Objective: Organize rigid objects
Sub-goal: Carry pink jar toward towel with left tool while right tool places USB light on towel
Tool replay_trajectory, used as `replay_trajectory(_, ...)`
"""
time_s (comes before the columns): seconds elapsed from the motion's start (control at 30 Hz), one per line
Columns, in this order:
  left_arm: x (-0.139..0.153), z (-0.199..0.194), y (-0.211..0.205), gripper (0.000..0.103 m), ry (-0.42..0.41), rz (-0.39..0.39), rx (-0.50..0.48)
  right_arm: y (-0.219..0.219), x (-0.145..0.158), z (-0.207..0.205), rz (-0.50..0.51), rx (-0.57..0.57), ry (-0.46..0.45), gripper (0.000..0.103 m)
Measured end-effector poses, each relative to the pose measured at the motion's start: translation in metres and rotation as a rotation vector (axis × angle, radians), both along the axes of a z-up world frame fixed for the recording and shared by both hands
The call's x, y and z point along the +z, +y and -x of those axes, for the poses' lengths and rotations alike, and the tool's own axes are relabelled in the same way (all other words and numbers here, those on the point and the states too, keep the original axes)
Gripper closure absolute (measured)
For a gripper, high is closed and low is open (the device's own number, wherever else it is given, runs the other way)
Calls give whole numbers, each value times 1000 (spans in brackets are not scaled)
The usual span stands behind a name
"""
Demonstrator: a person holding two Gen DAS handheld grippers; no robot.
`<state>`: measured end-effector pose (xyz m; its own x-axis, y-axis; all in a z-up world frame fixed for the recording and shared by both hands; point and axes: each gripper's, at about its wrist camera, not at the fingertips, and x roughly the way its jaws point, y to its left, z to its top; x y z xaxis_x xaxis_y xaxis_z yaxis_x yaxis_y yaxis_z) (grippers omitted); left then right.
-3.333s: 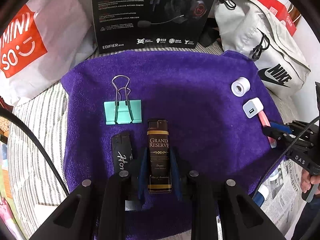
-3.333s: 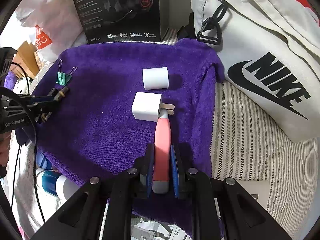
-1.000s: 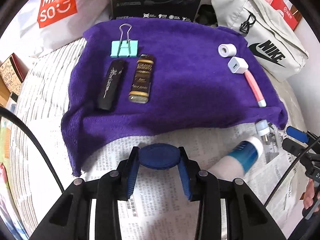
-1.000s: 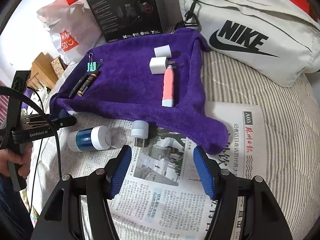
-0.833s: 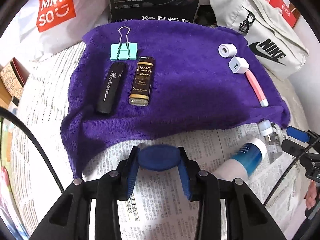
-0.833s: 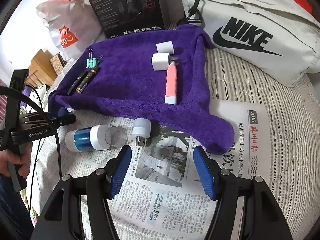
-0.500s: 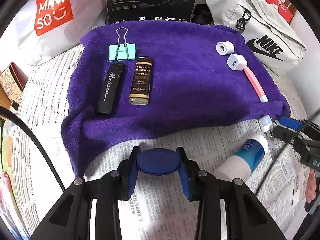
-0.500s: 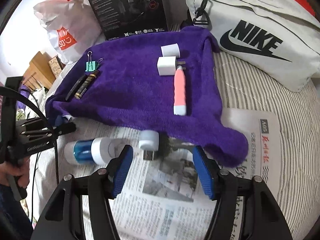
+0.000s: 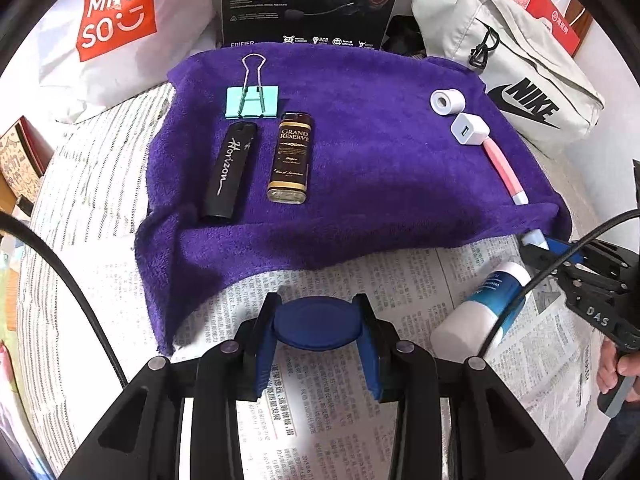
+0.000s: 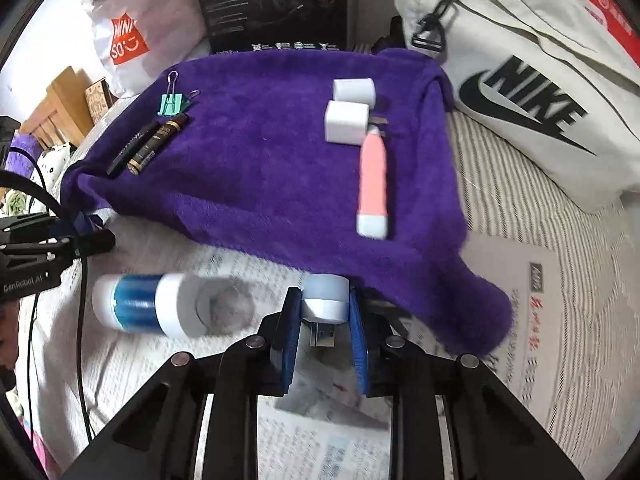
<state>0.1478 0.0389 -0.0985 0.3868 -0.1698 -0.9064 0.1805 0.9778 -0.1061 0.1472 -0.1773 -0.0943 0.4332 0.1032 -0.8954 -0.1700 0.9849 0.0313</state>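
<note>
A purple towel [image 9: 380, 184] holds a teal binder clip [image 9: 252, 102], a black lighter [image 9: 230, 170], a brown Grand Reserve lighter [image 9: 290, 158], a white roll [image 9: 447, 101], a white charger cube [image 9: 469, 129] and a pink tool [image 9: 505, 170]. My left gripper [image 9: 318, 326] is shut on a blue oval disc [image 9: 318, 326] above the newspaper. My right gripper [image 10: 323, 316] has its pads around a small white USB plug [image 10: 324, 300] on the newspaper, at the towel's front edge. A blue and white bottle [image 10: 148, 304] lies to its left.
A newspaper [image 9: 340, 400] covers the striped bed in front of the towel. A black headset box [image 9: 308, 0], a Miniso bag [image 9: 116, 20] and a grey Nike bag [image 9: 516, 68] stand behind the towel.
My right gripper has moved forward and down to the USB plug and its fingers have closed in around it. My left gripper still holds the blue disc and has hardly moved.
</note>
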Motion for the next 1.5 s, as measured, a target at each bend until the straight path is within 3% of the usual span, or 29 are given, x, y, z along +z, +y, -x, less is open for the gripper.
replay_trajectory(0.23, -1, -4, -4, 69, -10, -11, -3, -1, -3, 3, 11, -5, -7, 79)
replay_trajectory(0.47, 2, 0, 7, 69, -20, 46, 7, -2, -3, 4, 5, 0, -11, 79)
replay_trajectory(1.0, 35, 23, 18, 69, -63, 66, 29, -6, 33, 22, -39, 7, -50, 79)
replay_trajectory(1.5, 65, 5, 25, 69, -106, 82, 15, -3, 61, 4, -58, 15, -101, 79)
